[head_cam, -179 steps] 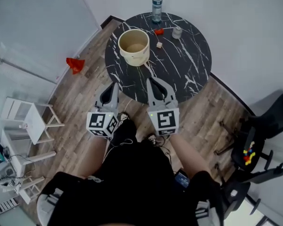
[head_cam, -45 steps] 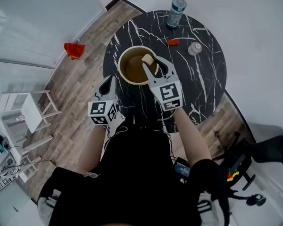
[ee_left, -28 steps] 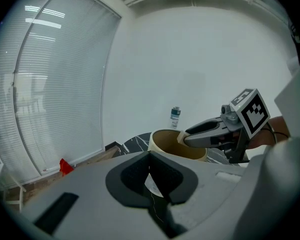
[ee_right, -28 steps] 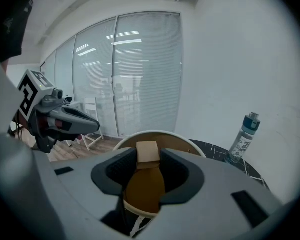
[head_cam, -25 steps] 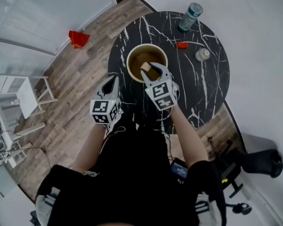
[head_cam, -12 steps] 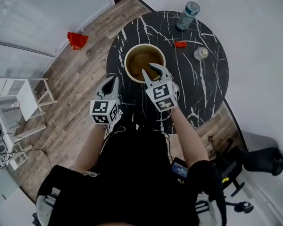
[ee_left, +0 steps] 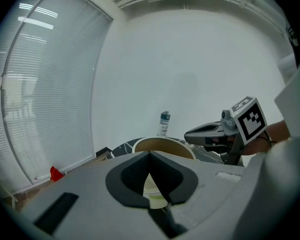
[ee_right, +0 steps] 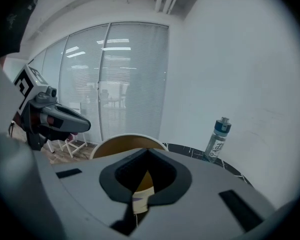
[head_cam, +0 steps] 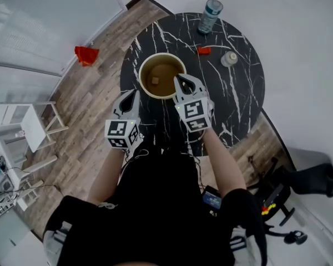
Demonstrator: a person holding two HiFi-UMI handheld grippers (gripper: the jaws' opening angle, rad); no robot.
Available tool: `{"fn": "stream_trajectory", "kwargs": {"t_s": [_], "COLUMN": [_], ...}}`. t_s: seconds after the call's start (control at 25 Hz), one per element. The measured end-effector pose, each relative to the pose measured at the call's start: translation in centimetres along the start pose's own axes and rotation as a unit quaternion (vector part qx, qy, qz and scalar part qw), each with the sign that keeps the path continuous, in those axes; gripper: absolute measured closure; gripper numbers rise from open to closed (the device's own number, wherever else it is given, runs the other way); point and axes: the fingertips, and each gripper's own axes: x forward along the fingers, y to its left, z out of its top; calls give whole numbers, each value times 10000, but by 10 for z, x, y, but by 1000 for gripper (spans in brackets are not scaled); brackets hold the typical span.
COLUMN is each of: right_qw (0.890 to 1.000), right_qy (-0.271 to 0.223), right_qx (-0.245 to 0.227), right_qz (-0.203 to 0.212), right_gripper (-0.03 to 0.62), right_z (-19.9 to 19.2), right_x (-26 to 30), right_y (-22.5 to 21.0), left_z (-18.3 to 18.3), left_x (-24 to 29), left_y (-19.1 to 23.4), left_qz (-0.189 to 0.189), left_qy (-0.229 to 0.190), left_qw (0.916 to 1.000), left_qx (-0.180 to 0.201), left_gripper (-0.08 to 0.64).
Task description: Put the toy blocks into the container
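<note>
**Head view.** The round black marbled table (head_cam: 238,93) carried the container (head_cam: 141,73) near its left side. One tan block (head_cam: 155,81) lay on the bottom inside it. A red block (head_cam: 203,51) sat on the table beyond the container, between the bottle (head_cam: 209,15) and a pale piece (head_cam: 229,59), apart from both. The right gripper (head_cam: 186,81) was at the container's near right rim. The left gripper (head_cam: 133,94) was at the table's left edge, beside the container and not touching it. On the floor were a red thing (head_cam: 86,54) to the left, a white stool (head_cam: 30,126) nearer the person, and a black chair (head_cam: 308,182) to the right.

**Left gripper view.** The jaws met tip to tip and gripped nothing. A small gap behind the tips showed only the container wall. The container stood straight ahead, with the bottle behind it. The right gripper reached in from the right over the rim.

**Right gripper view.** The jaws were likewise closed at the tips and empty. The container's inner wall filled the gap behind them. The bottle stood to the right on the table, clear of the jaws. The left gripper was at the far left, with window blinds (ee_right: 120,79) behind.
</note>
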Motion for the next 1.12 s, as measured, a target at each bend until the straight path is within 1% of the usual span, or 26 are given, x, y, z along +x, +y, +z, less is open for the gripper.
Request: {"fn": "stream_trajectory", "kwargs": {"t_s": [0.16, 0.36, 0.56, 0.68, 0.84, 0.96, 1.12], "right_qw": [9998, 9984, 9954, 9939, 9921, 9909, 9898], "right_qy": [-8, -22, -134, -100, -88, -70, -6], "right_qx": [92, 265, 419, 528, 650, 774, 948], "right_qz": [-183, -503, -853, -967, -1074, -1102, -1063], "right_gripper": [595, 595, 595, 595, 595, 595, 595], "right_z": [-6, -16, -21, -31, -42, -51, -65], "right_x": [-12, -30, -55, -66, -78, -81, -75], "right_y": [-17, -42, -75, -96, -122, -141, -166], "left_z": [19, 39, 47, 52, 66, 68, 66], "left_x": [3, 17, 35, 50, 75, 97, 122], "left_y": [-20, -52, -93, -119, -155, -176, -188], "left_qz": [-217, -540, -885, -1062, -1267, -1333, -1276], "left_qy": [-139, -298, -306, -301, -415, -397, -289], "left_qw": [9997, 9980, 9953, 9936, 9907, 9896, 9907], "left_qx": [15, 165, 243, 250, 257, 360, 365], "left_gripper": [560, 560, 560, 560, 560, 560, 560]}}
